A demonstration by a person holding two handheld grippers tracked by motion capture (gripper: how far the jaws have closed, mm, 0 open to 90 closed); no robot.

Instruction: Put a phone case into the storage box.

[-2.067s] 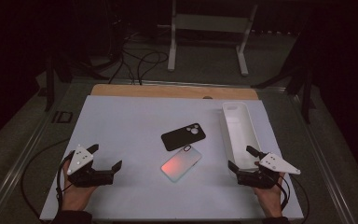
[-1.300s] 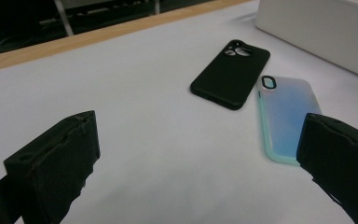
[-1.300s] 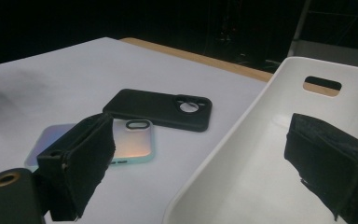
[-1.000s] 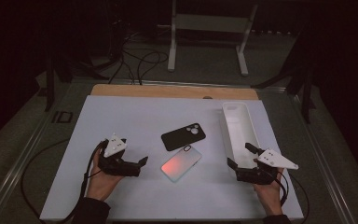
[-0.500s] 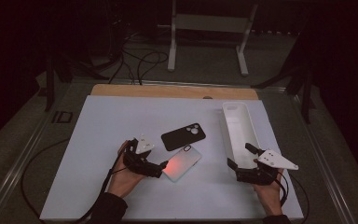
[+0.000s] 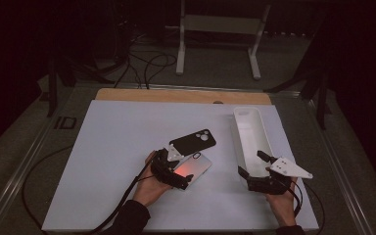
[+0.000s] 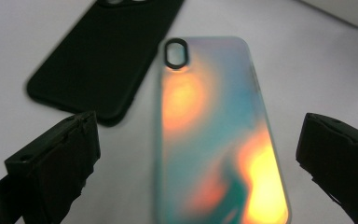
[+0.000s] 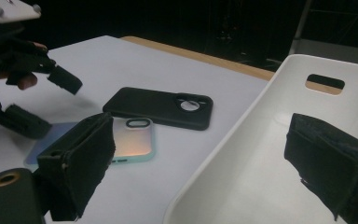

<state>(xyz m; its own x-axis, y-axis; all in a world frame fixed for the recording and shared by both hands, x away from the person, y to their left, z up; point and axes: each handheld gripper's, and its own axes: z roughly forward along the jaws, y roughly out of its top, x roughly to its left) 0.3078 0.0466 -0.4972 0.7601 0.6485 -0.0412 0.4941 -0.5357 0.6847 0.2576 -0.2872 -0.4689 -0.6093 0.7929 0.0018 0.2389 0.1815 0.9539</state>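
Note:
An iridescent phone case (image 6: 198,166) lies face down on the white table mat (image 6: 117,147), glowing orange and teal. A black phone case (image 6: 192,142) lies just beyond it, edges nearly touching. My left gripper (image 6: 182,169) is open at the iridescent case's near end. In the left gripper view the iridescent case (image 7: 214,140) runs between the two spread jaws, with the black case (image 7: 102,56) at upper left. My right gripper (image 6: 252,164) is open and holds nothing at the near end of the long white tray (image 6: 250,137). One jaw is over the tray's inside.
The white tray (image 8: 270,154) has a handle slot at its far end and looks empty. A wooden strip (image 6: 181,95) borders the mat's far edge. Cables trail from both grippers toward the near side. A metal stand (image 6: 220,29) rises behind the table.
My left gripper has travelled right from the mat's left side to the iridescent case, jaws now either side of it. The right gripper has stayed by the tray.

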